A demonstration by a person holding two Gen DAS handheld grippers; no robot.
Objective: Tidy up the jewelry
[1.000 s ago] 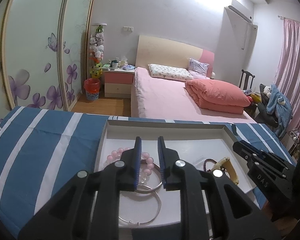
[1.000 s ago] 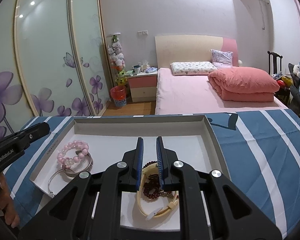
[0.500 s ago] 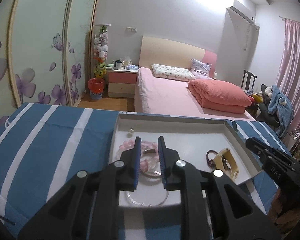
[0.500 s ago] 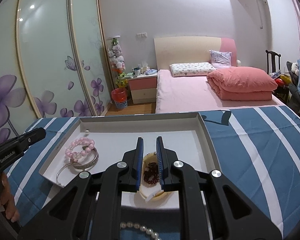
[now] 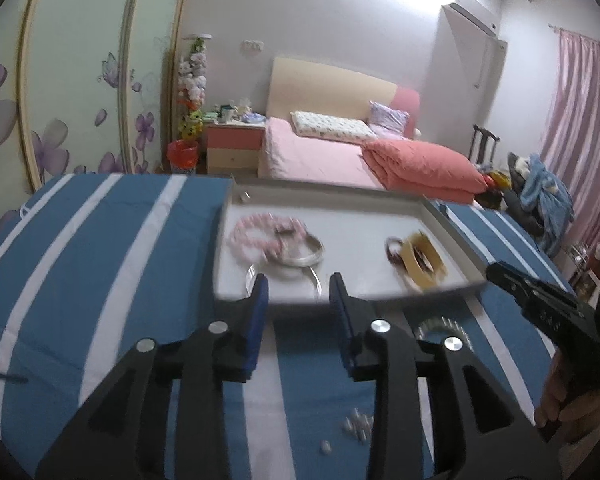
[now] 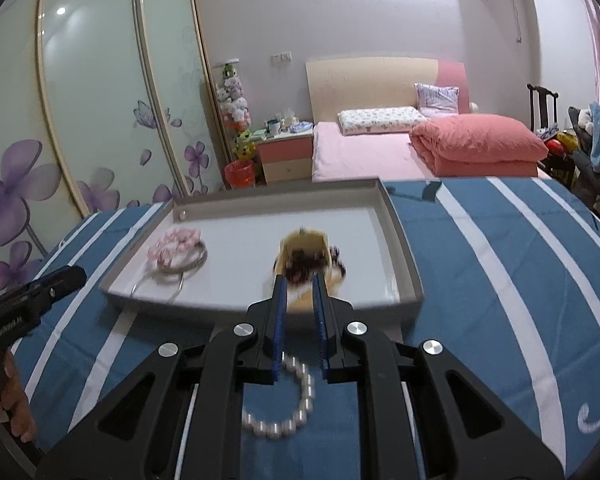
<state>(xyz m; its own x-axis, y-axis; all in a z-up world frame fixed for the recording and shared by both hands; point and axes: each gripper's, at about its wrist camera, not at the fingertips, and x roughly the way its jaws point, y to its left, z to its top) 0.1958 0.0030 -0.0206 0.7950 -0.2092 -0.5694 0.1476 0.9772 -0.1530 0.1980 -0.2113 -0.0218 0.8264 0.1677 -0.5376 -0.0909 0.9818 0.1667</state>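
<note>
Pearl bracelet (image 6: pixel 284 404) on the blue striped cloth (image 6: pixel 480 280), outside the white tray (image 6: pixel 404 264) and just near of its near rim, curled in a loop directly under and between the fingers of the right tool (image 6: pixel 300 292), so closer to that one than to the left. Right tool nearly pressed together, pinching nothing, pearls below it and not gripped. Left tool (image 5: pixel 300 292) further left, jaws opening with nothing between them, aimed at the tray's near edge by the silver bangle (image 5: pixel 300 258) and pink beads (image 5: pixel 256 234).
</note>
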